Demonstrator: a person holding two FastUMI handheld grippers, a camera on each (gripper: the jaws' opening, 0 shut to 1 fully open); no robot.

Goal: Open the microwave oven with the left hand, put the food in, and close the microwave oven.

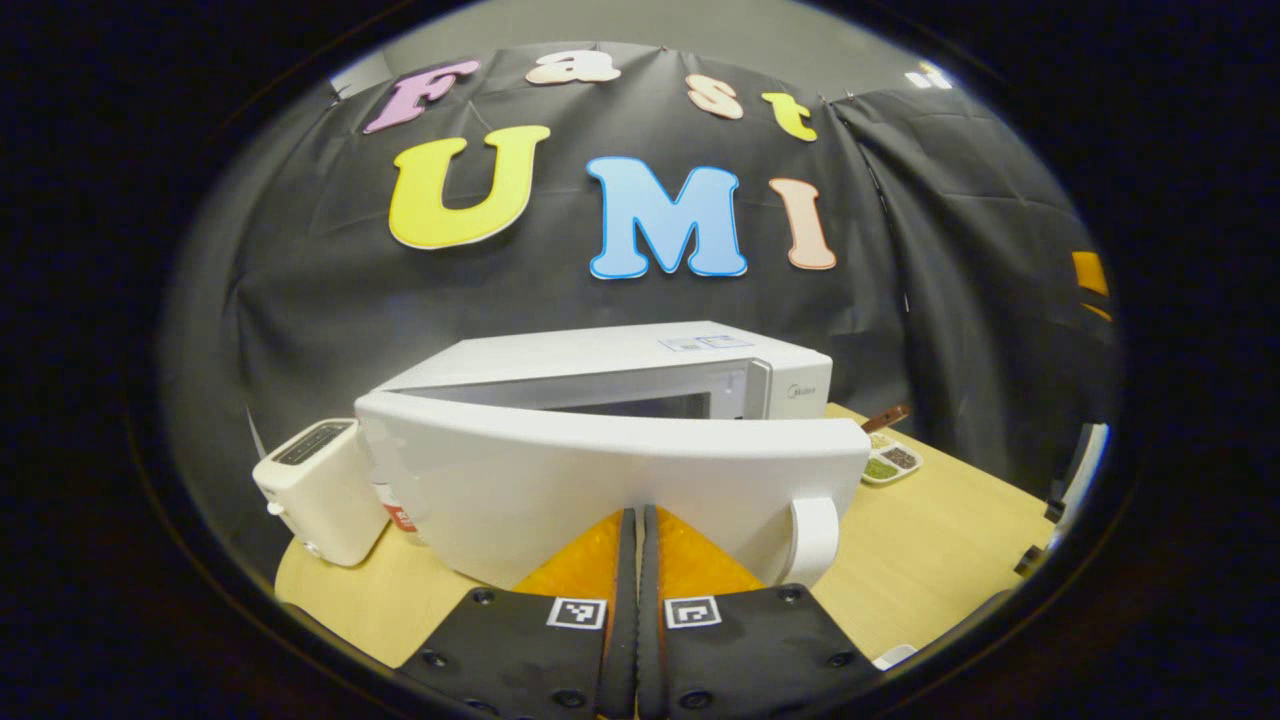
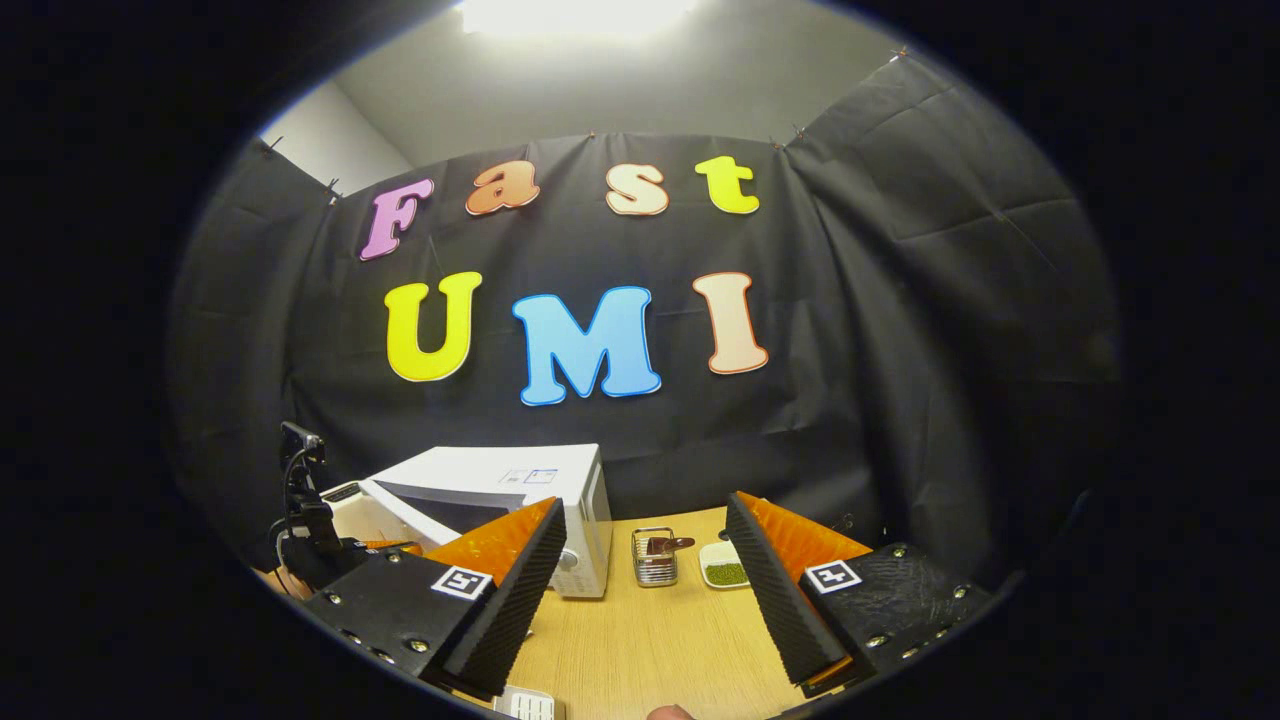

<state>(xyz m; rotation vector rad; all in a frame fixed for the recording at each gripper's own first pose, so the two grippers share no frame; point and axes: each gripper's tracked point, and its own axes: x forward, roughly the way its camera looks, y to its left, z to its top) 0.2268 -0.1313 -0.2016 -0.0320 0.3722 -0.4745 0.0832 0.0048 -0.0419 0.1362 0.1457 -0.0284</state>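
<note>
Left gripper view sits low and right up close to the microwave [image 1: 620,440], facing its door. Right gripper view hangs farther back, facing the back wall; both catch the microwave [image 2: 500,490] and table [image 2: 650,640].

glossy plastic microwave door [image 1: 600,490], wood-grain table [image 1: 930,560]

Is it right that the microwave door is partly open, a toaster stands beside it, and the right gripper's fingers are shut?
Not quite. The right gripper is open, its fingers wide apart in the right gripper view. The microwave door is partly open and the toaster stands beside it.
</note>
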